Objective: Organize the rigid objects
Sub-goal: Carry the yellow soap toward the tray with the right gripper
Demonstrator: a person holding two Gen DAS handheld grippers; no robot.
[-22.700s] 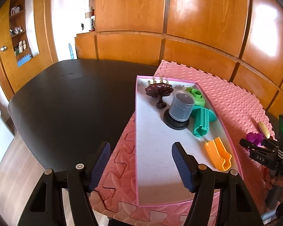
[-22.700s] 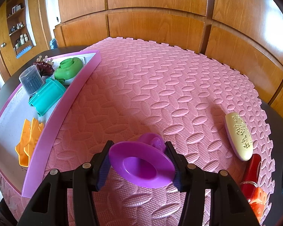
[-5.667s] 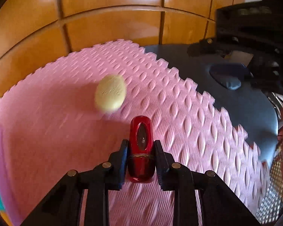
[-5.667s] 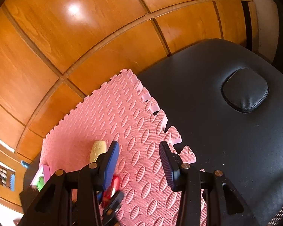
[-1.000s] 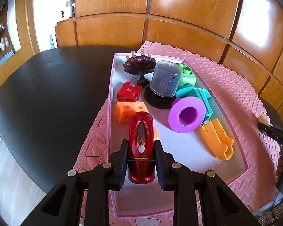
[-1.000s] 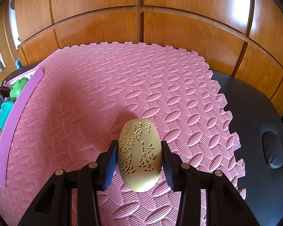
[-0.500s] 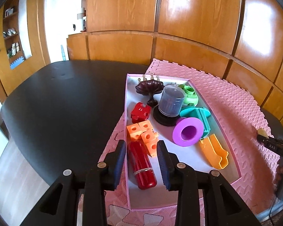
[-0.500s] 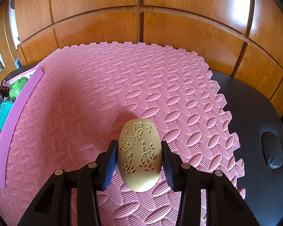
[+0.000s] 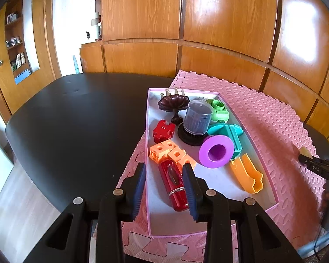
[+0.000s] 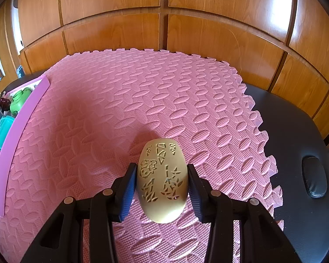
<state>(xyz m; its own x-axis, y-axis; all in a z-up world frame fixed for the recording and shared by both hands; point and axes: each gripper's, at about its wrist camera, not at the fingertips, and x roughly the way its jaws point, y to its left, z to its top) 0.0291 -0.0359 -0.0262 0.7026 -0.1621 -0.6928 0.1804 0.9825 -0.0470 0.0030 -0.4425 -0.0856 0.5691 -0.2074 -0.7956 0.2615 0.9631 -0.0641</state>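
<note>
Red capsule (image 9: 174,184) lies in the pink tray (image 9: 252,140) at its near left, touching the orange cubes (image 9: 171,152); my left gripper (image 9: 164,186) stands parted above it, fingers clear on both sides. Farther in I see a purple ring (image 9: 216,151), a grey canister (image 9: 196,118) and an orange scoop (image 9: 246,176). On the right wrist view, my right gripper (image 10: 162,185) is clamped on the tan carved oval (image 10: 162,184) over the pink foam mat (image 10: 142,100), well right of the tray.
</note>
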